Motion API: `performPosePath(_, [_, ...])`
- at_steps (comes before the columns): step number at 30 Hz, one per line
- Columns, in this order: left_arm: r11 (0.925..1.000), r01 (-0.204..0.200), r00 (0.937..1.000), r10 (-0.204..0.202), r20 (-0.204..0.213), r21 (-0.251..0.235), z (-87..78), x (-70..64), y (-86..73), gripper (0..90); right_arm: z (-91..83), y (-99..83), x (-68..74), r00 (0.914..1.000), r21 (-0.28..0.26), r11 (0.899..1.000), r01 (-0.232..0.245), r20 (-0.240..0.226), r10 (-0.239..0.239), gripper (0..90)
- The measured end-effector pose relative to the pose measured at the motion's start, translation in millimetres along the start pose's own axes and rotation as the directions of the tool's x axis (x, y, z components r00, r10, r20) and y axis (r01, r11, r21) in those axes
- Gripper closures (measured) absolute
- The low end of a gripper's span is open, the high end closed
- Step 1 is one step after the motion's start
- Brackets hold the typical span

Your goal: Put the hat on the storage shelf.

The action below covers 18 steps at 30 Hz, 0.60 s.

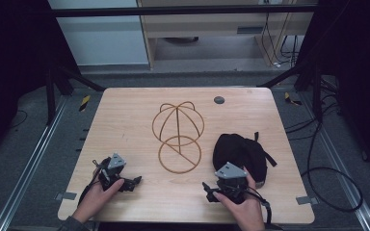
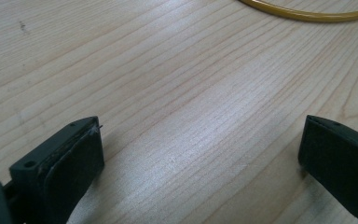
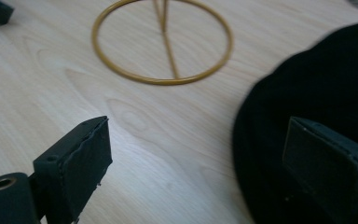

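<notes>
Two claws rest near the table's (image 1: 125, 110) near edge, one in each hand. The left claw (image 1: 134, 182) sits toward the near-left corner, its jaws spread wide over bare wood. The right claw (image 1: 207, 188) sits right of centre, jaws likewise apart and clamped on nothing, one jaw over the one black cap (image 1: 241, 153), which lies toward the right edge with a strap trailing; its front is hidden by that hand. One gold wire stand (image 1: 178, 137) occupies the middle. One grey disc (image 1: 218, 100) lies by the far edge. No writing is readable.
</notes>
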<state>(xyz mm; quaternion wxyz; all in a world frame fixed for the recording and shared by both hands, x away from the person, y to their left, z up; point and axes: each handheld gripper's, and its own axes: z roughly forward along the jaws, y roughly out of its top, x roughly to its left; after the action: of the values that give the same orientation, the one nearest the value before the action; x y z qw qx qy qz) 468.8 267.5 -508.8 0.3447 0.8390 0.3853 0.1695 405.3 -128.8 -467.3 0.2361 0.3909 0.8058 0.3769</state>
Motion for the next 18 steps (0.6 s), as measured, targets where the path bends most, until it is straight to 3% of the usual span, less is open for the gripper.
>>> performPosePath(3, [1.0,-0.001,1.0,0.001,0.001,0.001,0.0,0.0,0.0,0.0,-11.2,-3.8,-10.5,0.9981,-0.021,1.0,-0.003,0.062,0.004,9.0])
performPosePath(7, [1.0,-0.001,1.0,0.001,0.001,0.001,0.0,0.0,0.0,0.0,-24.6,-7.5,-23.3,0.9906,-0.051,0.998,-0.046,0.126,0.052,9.2])
performPosePath(12, [1.0,0.001,1.0,-0.001,0.0,-0.001,0.1,-0.1,0.0,0.0,-39.1,-10.5,-32.7,0.978,-0.074,0.996,-0.057,0.196,0.071,9.1])
performPosePath(13, [1.0,0.002,1.0,-0.002,-0.001,-0.002,0.1,-0.2,0.0,0.0,-40.7,-10.8,-35.3,0.9721,-0.076,0.995,-0.062,0.221,0.078,9.2])
performPosePath(17, [1.0,0.002,1.0,-0.002,-0.001,0.0,0.0,-0.2,0.0,0.0,-49.1,-4.2,-49.2,0.9563,-0.058,0.997,-0.055,0.284,0.069,12.0])
performPosePath(18, [1.0,0.002,1.0,-0.002,-0.001,-0.001,0.0,-0.2,0.0,0.0,-50.6,-2.5,-51.2,0.9561,-0.052,0.997,-0.06,0.284,0.072,12.2])
